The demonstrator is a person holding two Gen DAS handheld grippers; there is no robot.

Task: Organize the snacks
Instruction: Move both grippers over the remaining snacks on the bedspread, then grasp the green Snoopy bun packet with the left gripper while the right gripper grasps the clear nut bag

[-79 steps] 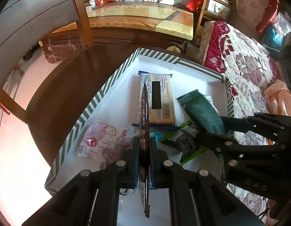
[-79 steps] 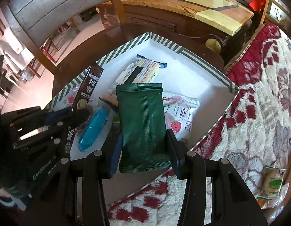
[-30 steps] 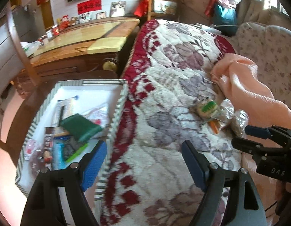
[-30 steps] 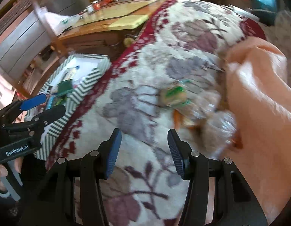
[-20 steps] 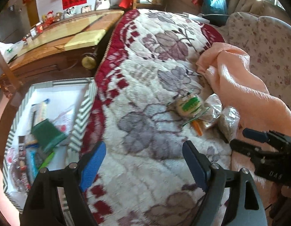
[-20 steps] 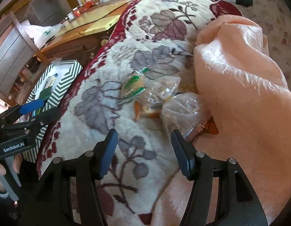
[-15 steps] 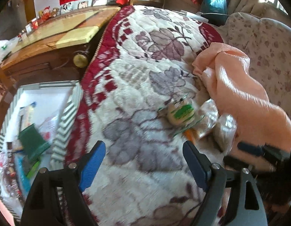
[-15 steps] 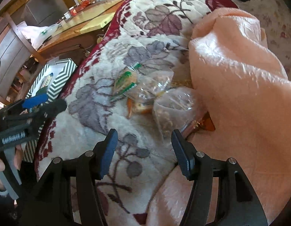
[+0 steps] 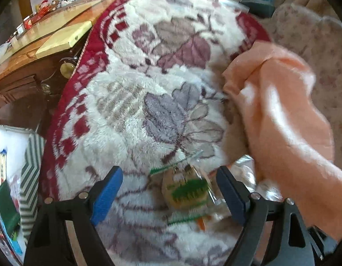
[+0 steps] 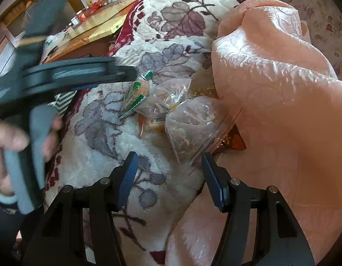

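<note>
A green-and-white wrapped snack [image 9: 185, 189] lies on the flowered blanket [image 9: 148, 102], between the blue pads of my open left gripper [image 9: 168, 187]. It also shows in the right wrist view [image 10: 135, 98], under the left gripper [image 10: 124, 75]. Clear bags of snacks [image 10: 188, 122] lie beside it against the peach cloth [image 10: 270, 88]. My right gripper [image 10: 169, 173] is open and empty, just short of the nearest clear bag. The striped box [image 9: 30, 155] with several snacks sits at the far left.
A wooden table with a glass top [image 9: 49, 35] stands beyond the blanket's red border. A flowered sofa back [image 9: 315, 35] rises at the right. The peach cloth [image 9: 288, 133] covers part of the snack pile.
Both grippers let go of their snacks in the box and swung right over the blanket. The left gripper has now closed in around the green-and-white snack. The right one neared the clear bags.
</note>
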